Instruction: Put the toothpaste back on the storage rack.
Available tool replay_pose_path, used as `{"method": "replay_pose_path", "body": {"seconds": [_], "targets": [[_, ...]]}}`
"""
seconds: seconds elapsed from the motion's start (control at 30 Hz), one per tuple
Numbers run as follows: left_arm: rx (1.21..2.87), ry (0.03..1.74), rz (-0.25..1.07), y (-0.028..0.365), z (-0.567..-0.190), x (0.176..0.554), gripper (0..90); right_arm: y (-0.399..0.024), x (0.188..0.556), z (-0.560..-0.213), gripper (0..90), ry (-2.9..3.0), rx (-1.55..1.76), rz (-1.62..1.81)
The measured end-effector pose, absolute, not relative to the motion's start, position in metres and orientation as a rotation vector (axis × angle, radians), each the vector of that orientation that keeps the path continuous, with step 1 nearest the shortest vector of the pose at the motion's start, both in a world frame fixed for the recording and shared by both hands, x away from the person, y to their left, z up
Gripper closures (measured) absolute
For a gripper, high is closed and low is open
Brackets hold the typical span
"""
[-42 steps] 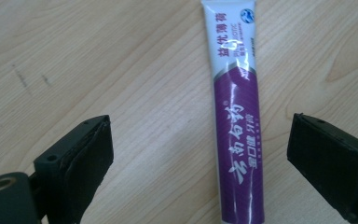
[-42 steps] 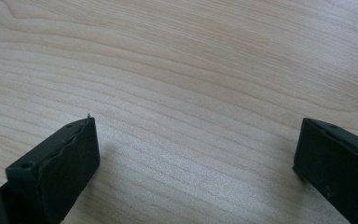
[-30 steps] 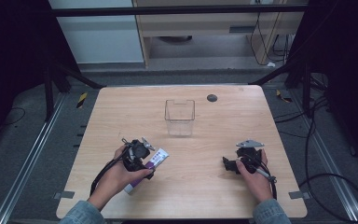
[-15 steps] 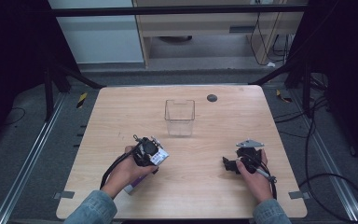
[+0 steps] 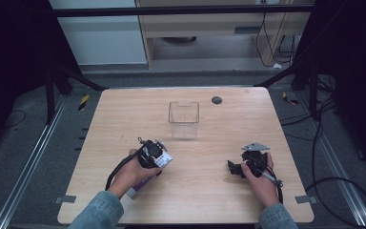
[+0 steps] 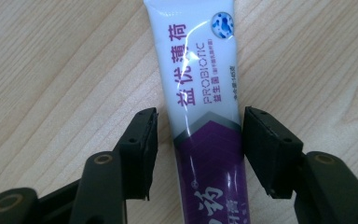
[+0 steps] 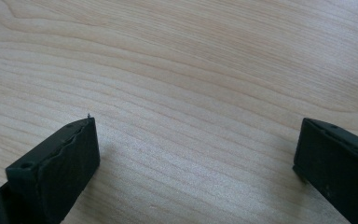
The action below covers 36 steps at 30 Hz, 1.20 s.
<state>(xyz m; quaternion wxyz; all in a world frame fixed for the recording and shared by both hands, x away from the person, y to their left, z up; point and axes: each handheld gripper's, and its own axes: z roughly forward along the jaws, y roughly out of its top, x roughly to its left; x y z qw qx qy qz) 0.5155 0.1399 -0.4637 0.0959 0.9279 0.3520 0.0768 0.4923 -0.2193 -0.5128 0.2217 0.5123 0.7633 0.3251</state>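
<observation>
Left gripper view: my left gripper point(image 6: 196, 140) has just been closing around the tube point(image 6: 200, 93), not pressing yet; right gripper point(image 7: 196, 154) is released; lifting remains.

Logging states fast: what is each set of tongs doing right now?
Left tongs: just been closing around the tube, small gaps visible, not gripped yet.
Right tongs: open, empty.
</observation>
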Motion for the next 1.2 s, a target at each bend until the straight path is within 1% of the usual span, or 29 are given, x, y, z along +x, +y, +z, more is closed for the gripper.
{"method": "replay_pose_path", "body": {"seconds": [0.27, 0.5, 0.53, 0.73, 0.97, 1.2], "targets": [[2.735, 1.052, 0.185, 0.140, -0.464, 0.518, 51.3, -0.219, 0.492, -0.513, 0.4, 2.109, 1.416, 0.899], [2.733, 1.062, 0.195, 0.138, -0.465, 0.518, 55.2, -0.219, 0.492, -0.513, 0.4, 2.110, 1.414, 0.898], [2.738, 1.058, 0.204, 0.137, -0.465, 0.518, 56.8, -0.219, 0.492, -0.513, 0.4, 2.110, 1.414, 0.898], [2.772, 1.038, 0.225, 0.134, -0.464, 0.518, 59.4, -0.219, 0.492, -0.513, 0.3, 2.109, 1.414, 0.898], [2.786, 1.000, 0.233, 0.133, -0.462, 0.516, 68.0, -0.219, 0.492, -0.512, 0.4, 2.110, 1.425, 0.903], [2.806, 0.973, 0.253, 0.130, -0.460, 0.514, 73.4, -0.219, 0.492, -0.512, 0.4, 2.110, 1.422, 0.902]]}}
